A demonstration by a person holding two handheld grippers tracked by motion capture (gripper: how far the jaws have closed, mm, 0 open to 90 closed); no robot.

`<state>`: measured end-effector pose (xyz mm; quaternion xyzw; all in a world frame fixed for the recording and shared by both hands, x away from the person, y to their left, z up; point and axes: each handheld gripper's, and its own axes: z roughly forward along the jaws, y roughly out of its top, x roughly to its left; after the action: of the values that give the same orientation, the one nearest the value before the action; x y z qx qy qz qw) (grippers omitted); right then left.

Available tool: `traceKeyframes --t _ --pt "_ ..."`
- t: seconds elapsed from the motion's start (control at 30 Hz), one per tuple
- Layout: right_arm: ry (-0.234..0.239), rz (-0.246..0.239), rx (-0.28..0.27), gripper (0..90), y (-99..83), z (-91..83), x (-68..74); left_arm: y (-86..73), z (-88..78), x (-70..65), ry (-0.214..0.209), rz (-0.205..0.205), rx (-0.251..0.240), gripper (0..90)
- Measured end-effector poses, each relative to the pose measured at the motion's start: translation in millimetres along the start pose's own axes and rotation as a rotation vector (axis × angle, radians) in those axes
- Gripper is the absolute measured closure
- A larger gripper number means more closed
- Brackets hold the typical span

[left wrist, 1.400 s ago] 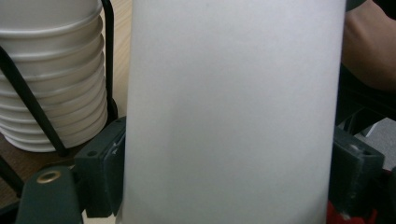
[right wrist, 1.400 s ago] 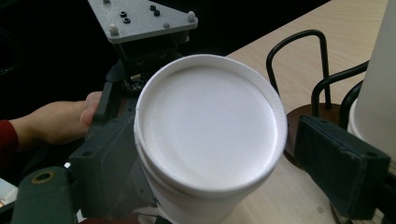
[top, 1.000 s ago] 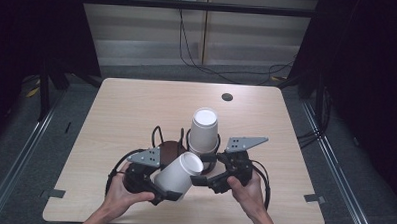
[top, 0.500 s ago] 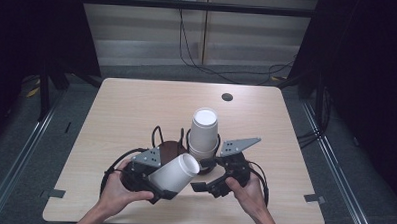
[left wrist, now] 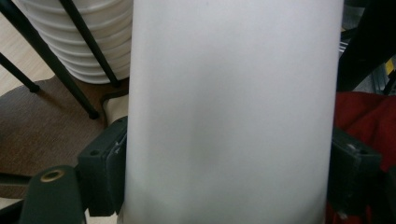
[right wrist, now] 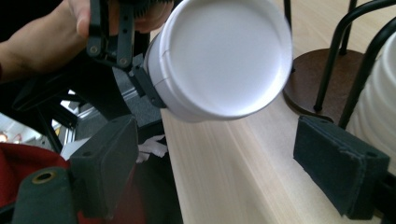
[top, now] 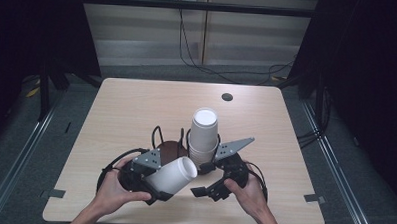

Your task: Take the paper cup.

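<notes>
Plainly, the white cup (top: 170, 175) bore no print or label; it lay tilted, clamped by the left gripper (top: 156, 188) above the table's (top: 126, 109) near edge, beside the cup stack (top: 203, 137). Right gripper (top: 211, 185): jaws wide, empty.

Both grippers are chunky black things: left gripper (top: 149, 183) and right gripper (top: 219, 183) each carry a grey three-cornered plate, looping black cables, and square black jaw pads with small screws.

The cup stack (top: 204, 137) in its wire holder (top: 171, 146) blocks the near middle; the far tabletop (top: 136, 105) lies open.
</notes>
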<state>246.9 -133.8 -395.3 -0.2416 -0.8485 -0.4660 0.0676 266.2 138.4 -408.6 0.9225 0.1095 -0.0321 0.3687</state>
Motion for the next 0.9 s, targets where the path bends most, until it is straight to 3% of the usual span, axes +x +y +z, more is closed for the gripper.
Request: traceKeyframes --t 0.1,0.23,0.57,0.7,0.77,0.9 --pt "0.034 -0.011 0.035 14.3 -0.1 3.0 0.8 0.4 -0.4 0.0 0.012 0.015 0.031 17.7" --pt "0.004 -0.021 0.082 15.5 -0.2 8.0 2.0 1.1 -0.2 -1.3 0.006 0.028 0.061 17.7" --pt "-0.002 -0.033 0.149 14.6 -0.5 14.6 3.0 2.3 -0.3 -1.3 0.006 0.044 0.125 17.8" --pt "-0.001 -0.054 0.182 14.4 -1.6 16.9 3.3 1.9 2.8 -2.7 -0.002 0.049 0.134 17.8" --pt "-0.034 -0.079 0.203 15.6 -1.8 18.2 2.9 2.4 3.6 -4.0 0.002 0.051 0.144 17.8" --pt "-0.035 -0.101 0.202 18.0 -1.4 16.6 2.8 4.0 2.7 -6.0 0.003 0.064 0.160 17.7"
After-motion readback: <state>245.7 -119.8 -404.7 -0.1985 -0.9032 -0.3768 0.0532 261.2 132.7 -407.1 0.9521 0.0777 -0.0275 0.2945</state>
